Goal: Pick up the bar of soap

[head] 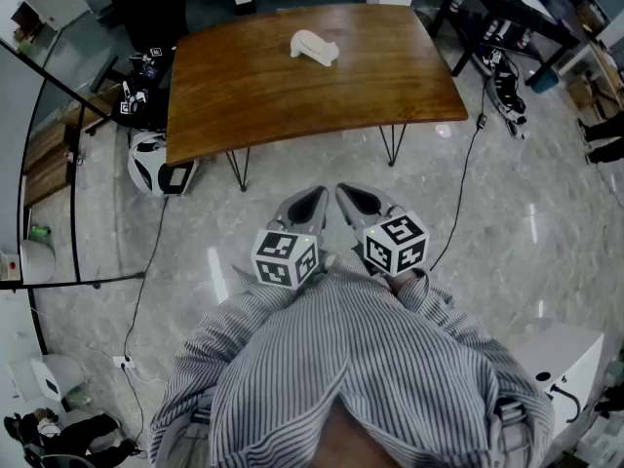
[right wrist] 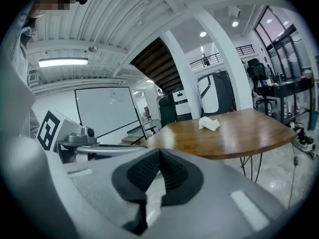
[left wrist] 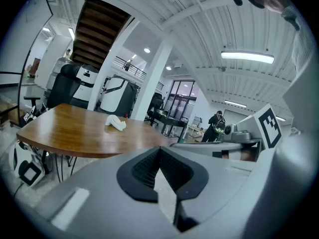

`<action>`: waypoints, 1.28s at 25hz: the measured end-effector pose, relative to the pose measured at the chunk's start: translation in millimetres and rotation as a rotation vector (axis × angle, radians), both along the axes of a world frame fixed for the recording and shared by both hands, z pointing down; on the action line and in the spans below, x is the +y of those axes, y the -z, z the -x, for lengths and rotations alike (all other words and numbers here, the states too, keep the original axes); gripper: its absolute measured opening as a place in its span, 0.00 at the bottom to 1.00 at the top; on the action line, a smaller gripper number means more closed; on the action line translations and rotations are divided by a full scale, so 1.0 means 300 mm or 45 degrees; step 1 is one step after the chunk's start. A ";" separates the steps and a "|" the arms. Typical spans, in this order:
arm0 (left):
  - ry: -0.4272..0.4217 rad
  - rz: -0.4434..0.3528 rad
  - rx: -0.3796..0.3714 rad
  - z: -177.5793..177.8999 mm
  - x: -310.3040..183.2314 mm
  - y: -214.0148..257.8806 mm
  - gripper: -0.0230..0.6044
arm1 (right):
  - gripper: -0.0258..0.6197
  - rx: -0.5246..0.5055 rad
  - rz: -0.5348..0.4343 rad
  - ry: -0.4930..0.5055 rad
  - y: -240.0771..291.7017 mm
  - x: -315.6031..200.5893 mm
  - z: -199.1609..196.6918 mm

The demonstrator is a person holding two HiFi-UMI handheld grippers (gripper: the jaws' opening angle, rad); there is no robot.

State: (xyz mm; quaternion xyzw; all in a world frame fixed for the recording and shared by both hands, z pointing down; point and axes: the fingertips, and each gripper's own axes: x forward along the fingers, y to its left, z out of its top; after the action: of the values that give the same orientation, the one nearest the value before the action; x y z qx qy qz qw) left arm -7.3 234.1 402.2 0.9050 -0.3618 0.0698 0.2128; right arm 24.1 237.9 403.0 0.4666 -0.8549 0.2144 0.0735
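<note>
The bar of soap (head: 314,47) is a white, lumpy piece lying on the far half of a brown wooden table (head: 292,100). The same soap (left wrist: 115,123) appears small and distant in the left gripper view, and the soap (right wrist: 209,123) looks just as distant in the right gripper view. Both grippers are held close to the person's chest, over the floor and well short of the table. My left gripper (head: 314,198) is shut with nothing in it. My right gripper (head: 349,195) is also shut and empty. Their tips nearly touch each other.
A white machine (head: 156,164) sits on the floor by the table's left legs. Cables (head: 146,261) run across the marble floor. A dark desk with gear (head: 517,18) stands at the back right, and a white cabinet (head: 570,359) at the near right.
</note>
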 end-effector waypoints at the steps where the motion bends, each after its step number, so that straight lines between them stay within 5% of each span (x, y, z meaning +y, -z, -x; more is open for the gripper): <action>1: -0.003 -0.004 -0.001 -0.002 -0.002 0.002 0.04 | 0.04 0.001 -0.001 0.003 0.001 -0.003 0.000; 32: 0.005 0.025 0.029 -0.138 -0.132 -0.060 0.04 | 0.04 -0.020 -0.009 -0.021 -0.066 -0.152 -0.160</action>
State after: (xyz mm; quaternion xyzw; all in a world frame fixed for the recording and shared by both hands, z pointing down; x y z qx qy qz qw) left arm 34.0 194.6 420.1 0.9029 -0.3604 0.0626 0.2259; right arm 72.2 192.3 422.9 0.4721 -0.8524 0.2157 0.0632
